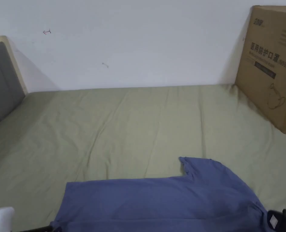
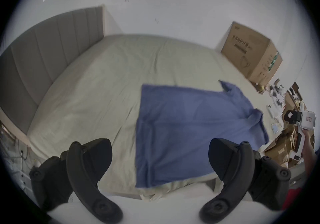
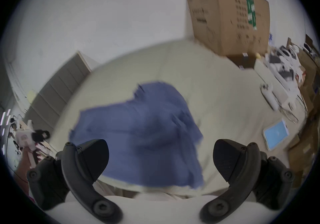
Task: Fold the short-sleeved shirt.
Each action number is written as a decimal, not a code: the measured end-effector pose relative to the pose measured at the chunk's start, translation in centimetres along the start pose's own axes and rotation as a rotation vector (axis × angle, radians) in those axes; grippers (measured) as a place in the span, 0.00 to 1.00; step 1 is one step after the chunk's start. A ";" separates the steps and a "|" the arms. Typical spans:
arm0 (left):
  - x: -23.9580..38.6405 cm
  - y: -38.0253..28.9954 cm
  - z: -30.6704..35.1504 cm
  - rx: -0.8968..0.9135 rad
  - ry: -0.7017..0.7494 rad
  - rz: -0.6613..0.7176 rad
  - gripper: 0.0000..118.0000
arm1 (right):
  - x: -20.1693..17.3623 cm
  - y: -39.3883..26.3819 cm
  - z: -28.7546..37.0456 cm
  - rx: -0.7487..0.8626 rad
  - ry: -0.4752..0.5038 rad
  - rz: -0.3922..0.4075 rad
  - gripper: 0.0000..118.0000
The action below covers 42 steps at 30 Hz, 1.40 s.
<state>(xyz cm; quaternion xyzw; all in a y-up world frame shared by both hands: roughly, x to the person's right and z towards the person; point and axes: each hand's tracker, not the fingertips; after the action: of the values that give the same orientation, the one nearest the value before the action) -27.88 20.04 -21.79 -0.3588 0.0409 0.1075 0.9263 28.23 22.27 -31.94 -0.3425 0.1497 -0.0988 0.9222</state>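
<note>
A bed [image 1: 133,120] covered by a pale green sheet was seen against a white wall [image 1: 133,45], with a grey padded headboard [image 1: 0,84] at its left end, cut off by the frame edge in the head view. A large cardboard box [image 1: 272,66] was stood on the bed's far right corner, its right side and top cropped.

The blue short-sleeved shirt [image 1: 169,199] was laid flat along the near edge of the bed, hem to the left and sleeve to the right; in the head view its lower part was cut off by the bottom of the frame. In the left gripper view the shirt [image 2: 181,127] was seen whole. In the right gripper view it was smeared by motion blur, so its folds could not be made out.

The left gripper [image 2: 160,155] was held off the near edge of the bed with its jaws spread wide and nothing between them. The right gripper [image 3: 161,156] was likewise held with jaws apart and empty, the shirt lying beyond them. Whether either jaw tip touched the cloth could not be told.

A lit tablet [image 3: 275,133] was seen lying to the right of the bed among blurred clutter.
</note>
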 end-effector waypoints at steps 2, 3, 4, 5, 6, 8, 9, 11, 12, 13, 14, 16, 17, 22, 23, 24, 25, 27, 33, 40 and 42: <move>1.8 1.0 1.0 0.058 -0.011 -0.026 0.96 | -2.1 1.1 0.9 0.117 0.086 -0.016 0.99; 2.3 1.5 1.4 0.108 -0.052 -0.037 0.93 | -1.9 1.6 0.9 0.166 0.132 -0.021 0.98; 2.9 2.0 1.7 0.161 -0.081 -0.045 0.80 | -2.7 2.3 1.0 0.199 0.162 -0.011 0.92; 3.4 2.5 1.8 0.196 -0.095 -0.052 0.43 | -3.4 2.8 1.0 0.229 0.163 0.012 0.69; 4.4 3.1 1.9 0.218 -0.081 -0.067 0.06 | -4.3 3.4 0.8 0.254 0.122 0.050 0.26; 4.7 4.5 1.2 0.247 -0.049 -0.080 0.00 | -4.6 4.3 -0.2 0.276 0.058 0.073 0.00; 4.4 5.6 0.4 0.238 -0.048 -0.081 0.00 | -4.3 4.9 -0.9 0.255 0.090 0.078 0.00; 3.2 7.9 -2.4 0.178 -0.031 -0.109 0.00 | -4.1 6.1 -2.0 0.244 0.099 0.084 0.00; 2.5 9.4 -4.0 0.126 -0.018 -0.124 0.00 | -3.9 6.5 -2.7 0.231 0.081 0.094 0.00; 1.6 10.9 -5.9 0.064 -0.023 -0.133 0.00 | -3.6 6.8 -3.3 0.218 0.073 0.101 0.00; 0.7 12.1 -8.6 -0.024 -0.038 -0.123 0.00 | -3.3 6.8 -4.1 0.208 0.061 0.102 0.00; -2.0 13.8 -13.7 -0.196 -0.080 -0.065 0.00 | -2.7 6.8 -5.8 0.159 0.042 0.099 0.00; -3.2 14.1 -15.8 -0.240 -0.104 -0.045 0.03 | -2.3 6.7 -6.6 0.122 0.045 0.092 0.00; -5.4 12.9 -24.4 -0.374 0.010 -0.085 0.94 | -1.3 5.5 -10.0 0.016 0.047 0.066 0.00; -5.7 12.8 -24.6 -0.349 -0.007 -0.076 0.93 | -1.5 5.3 -10.4 0.004 0.041 0.073 0.00; -6.1 12.6 -25.4 -0.345 0.016 -0.081 0.93 | -1.4 5.0 -10.9 -0.011 0.037 0.081 0.00; -6.3 12.3 -26.0 -0.347 0.015 -0.086 0.93 | -1.4 4.8 -11.3 -0.022 0.034 0.090 0.00; -5.2 10.9 -28.0 -0.389 -0.009 -0.121 0.91 | -1.6 4.5 -12.0 -0.035 0.027 0.100 0.00; -4.1 9.8 -29.3 -0.383 -0.010 -0.292 0.34 | -0.2 6.0 -14.3 -0.022 0.033 0.056 0.00; -0.3 13.0 -23.5 -0.342 -0.031 -0.357 0.03 | 3.1 13.0 -24.8 -0.214 0.010 0.052 0.30; -0.1 13.3 -22.1 -0.299 -0.025 -0.318 0.03 | 4.2 13.9 -28.3 -0.290 -0.080 0.039 1.00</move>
<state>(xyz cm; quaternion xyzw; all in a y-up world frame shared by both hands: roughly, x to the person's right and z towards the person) -31.02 14.76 -46.83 -0.4929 -0.0442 -0.0305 0.8684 23.53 14.37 -62.42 -0.4729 0.1320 -0.0446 0.8700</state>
